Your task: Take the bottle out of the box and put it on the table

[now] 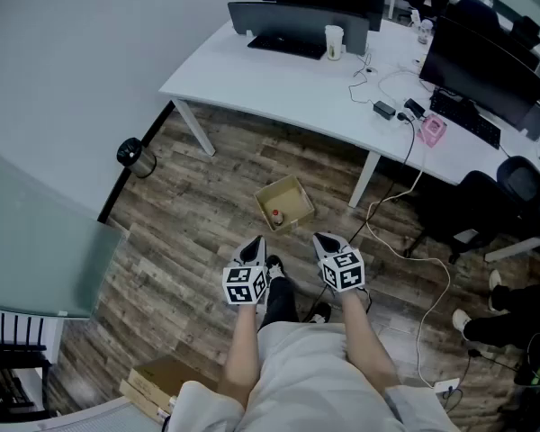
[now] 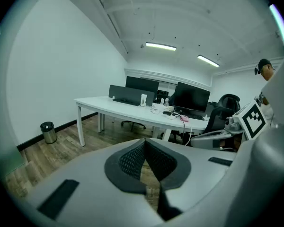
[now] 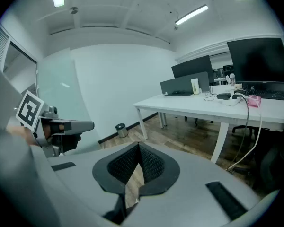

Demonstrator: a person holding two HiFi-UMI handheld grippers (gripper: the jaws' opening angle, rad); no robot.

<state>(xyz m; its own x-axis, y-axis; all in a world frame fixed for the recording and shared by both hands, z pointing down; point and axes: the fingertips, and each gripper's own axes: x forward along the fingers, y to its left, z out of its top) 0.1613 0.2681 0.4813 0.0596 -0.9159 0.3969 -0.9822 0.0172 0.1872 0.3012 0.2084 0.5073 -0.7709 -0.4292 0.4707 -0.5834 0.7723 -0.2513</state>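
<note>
An open cardboard box [image 1: 284, 202] sits on the wood floor just in front of my feet. Inside it lies a small bottle [image 1: 275, 215] with a red cap. My left gripper [image 1: 255, 244] and right gripper [image 1: 324, 239] hover side by side just short of the box, both pointing toward it. In the left gripper view the left gripper [image 2: 144, 143] has its jaws shut with nothing between them. The right gripper [image 3: 138, 148] looks the same in its own view, shut and empty. The white table [image 1: 252, 79] stands beyond the box.
Monitors, a white cup [image 1: 333, 41] and cables crowd the table. A cable [image 1: 414, 257] trails over the floor on the right. A small bin [image 1: 137, 156] stands by the wall, flat cartons [image 1: 162, 381] lie at lower left, and another person's legs [image 1: 508, 322] and chairs are at right.
</note>
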